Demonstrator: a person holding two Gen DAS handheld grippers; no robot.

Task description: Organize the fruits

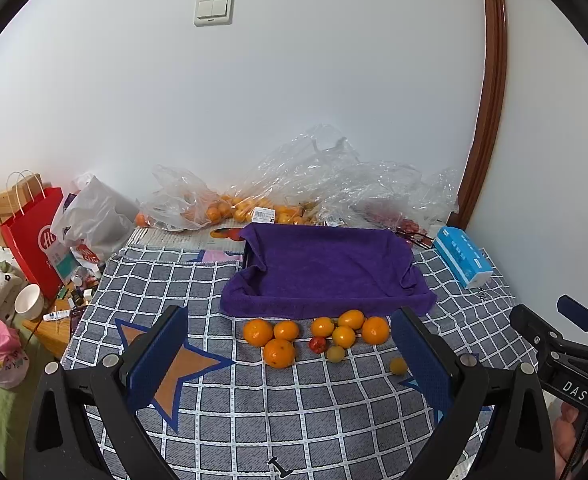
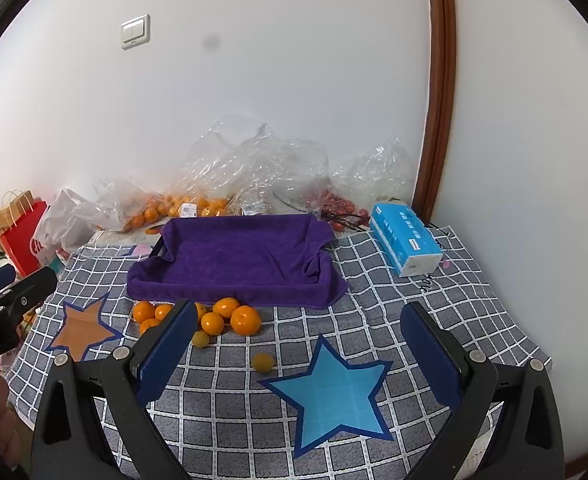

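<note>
Here the left gripper [image 1: 290, 356] hovered with its blue-padded fingers spread wide and nothing between them, above a grey checked cloth [image 1: 254, 408] covering the surface. Ahead of it lay a cluster of oranges [image 1: 280, 353], a small red fruit [image 1: 317, 344] and two small yellow fruits [image 1: 335, 353], one of which sat apart near the right finger. Just behind the fruit stood a tray draped in a purple towel [image 1: 325, 268].

The right gripper [image 2: 299, 344] was likewise wide and held nothing, over a light-blue star [image 2: 333, 392] printed on the cloth; the lone yellow fruit [image 2: 262, 362] lay just beyond that star. The left gripper's body showed "obot.AI" at the right view's edge, and the right's read "DAS" in the left view. Farther off were a blue tissue pack [image 2: 405, 240], clear plastic bags [image 2: 254, 168] holding more oranges with a barcode label, and a red paper bag [image 1: 34, 240] marked "Hi".
</note>
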